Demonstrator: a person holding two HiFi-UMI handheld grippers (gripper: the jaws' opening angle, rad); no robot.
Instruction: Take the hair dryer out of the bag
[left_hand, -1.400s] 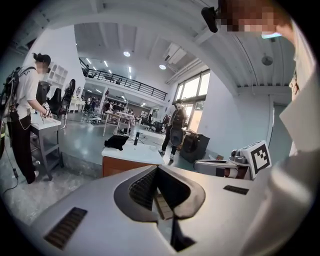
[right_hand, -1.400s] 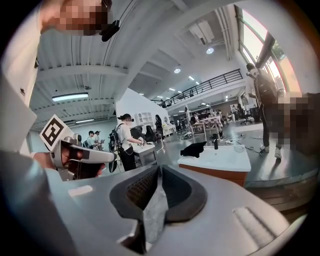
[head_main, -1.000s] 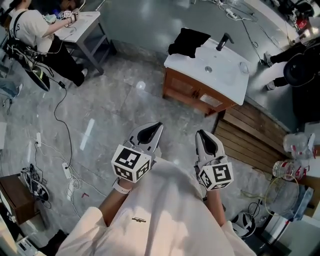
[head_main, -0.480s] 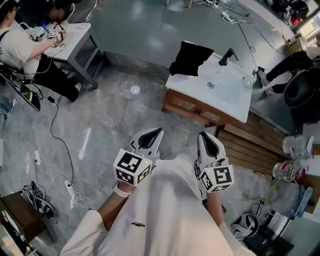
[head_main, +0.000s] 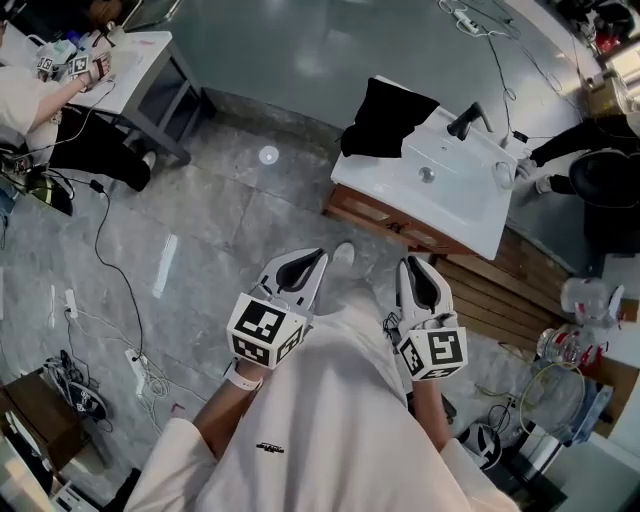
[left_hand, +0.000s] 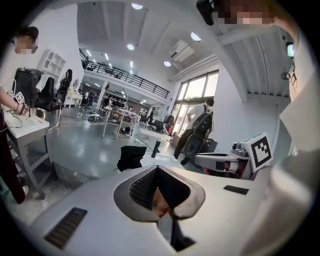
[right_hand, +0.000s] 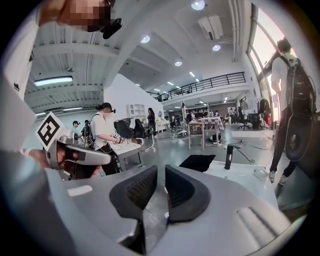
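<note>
A black bag (head_main: 385, 115) lies slumped on the left end of a white sink vanity (head_main: 470, 205) ahead of me. It also shows small in the left gripper view (left_hand: 131, 157) and in the right gripper view (right_hand: 197, 162). No hair dryer is visible. My left gripper (head_main: 320, 252) is held in front of my body, well short of the vanity, its jaws shut with nothing in them (left_hand: 156, 167). Beside it, my right gripper (head_main: 406, 263) has a narrow gap between its pads and holds nothing (right_hand: 160, 167).
A black faucet (head_main: 465, 120) stands on the vanity. A desk with a seated person (head_main: 130, 60) is at the far left. Cables (head_main: 120, 300) trail over the grey floor. A wooden platform (head_main: 500, 290) and clutter (head_main: 570, 380) lie right; a person in black (head_main: 600, 170) stands there.
I have walked forward across the floor toward the vanity, with both grippers carried along in front of me. Their jaws look the same as before.
</note>
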